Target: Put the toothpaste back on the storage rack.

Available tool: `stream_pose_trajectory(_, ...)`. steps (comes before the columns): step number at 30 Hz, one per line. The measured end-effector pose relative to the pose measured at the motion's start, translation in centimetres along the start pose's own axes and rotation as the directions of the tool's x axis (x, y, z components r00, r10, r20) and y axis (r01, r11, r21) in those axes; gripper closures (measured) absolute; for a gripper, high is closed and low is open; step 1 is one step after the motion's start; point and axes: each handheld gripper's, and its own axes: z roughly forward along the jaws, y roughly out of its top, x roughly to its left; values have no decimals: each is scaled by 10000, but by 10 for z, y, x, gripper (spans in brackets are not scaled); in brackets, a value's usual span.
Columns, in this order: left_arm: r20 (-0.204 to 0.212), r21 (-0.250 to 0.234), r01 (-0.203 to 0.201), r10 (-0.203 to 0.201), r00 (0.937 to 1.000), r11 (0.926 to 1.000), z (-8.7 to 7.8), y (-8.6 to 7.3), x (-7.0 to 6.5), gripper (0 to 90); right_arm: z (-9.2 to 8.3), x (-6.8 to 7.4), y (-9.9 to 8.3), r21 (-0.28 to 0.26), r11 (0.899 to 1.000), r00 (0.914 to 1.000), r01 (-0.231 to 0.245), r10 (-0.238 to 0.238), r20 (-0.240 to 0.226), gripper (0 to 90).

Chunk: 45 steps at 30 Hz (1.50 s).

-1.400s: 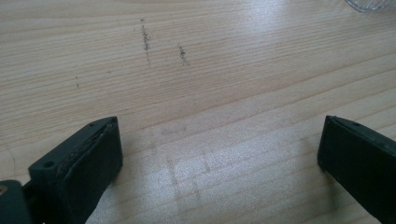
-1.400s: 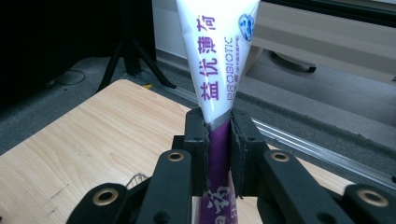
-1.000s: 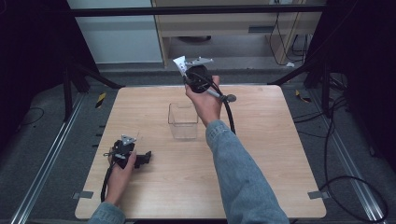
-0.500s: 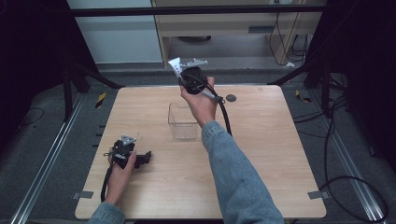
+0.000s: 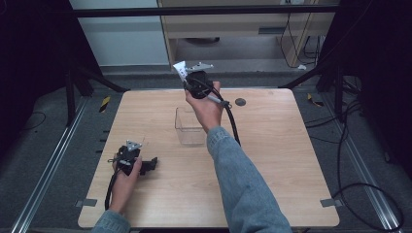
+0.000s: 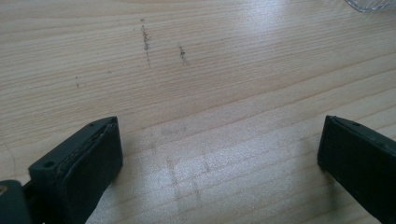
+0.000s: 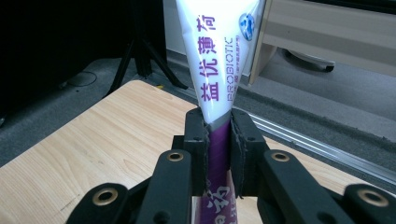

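My right gripper is held up over the far part of the table, shut on a white and purple toothpaste tube. In the right gripper view the tube stands up between the jaws, its flat white end on top and its purple part down between the pads. A clear plastic box sits on the table just below and in front of that hand. My left gripper rests low at the near left of the table. Its jaws stand wide apart over bare wood in the left gripper view, with nothing between them.
The wooden table has a small dark round mark near its far edge. A corner of the clear box shows at the top right of the left gripper view. Beyond the table stand dark stands and a wooden cabinet.
My right gripper has carried the tube leftward and slightly nearer, over the clear box. The left gripper has stayed still.
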Motion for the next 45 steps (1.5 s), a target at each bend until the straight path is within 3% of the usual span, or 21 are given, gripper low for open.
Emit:
stream_pose_trajectory(14,-1,-2,1,-1,10000,10000,0,0,0,0,7,6,-6,10,10000,9999,5,-5,-119,787)
stream_pose_trajectory(45,7,0,-13,13,10000,10000,0,0,0,0,14,20,-40,366,9992,9993,156,-143,-358,786)
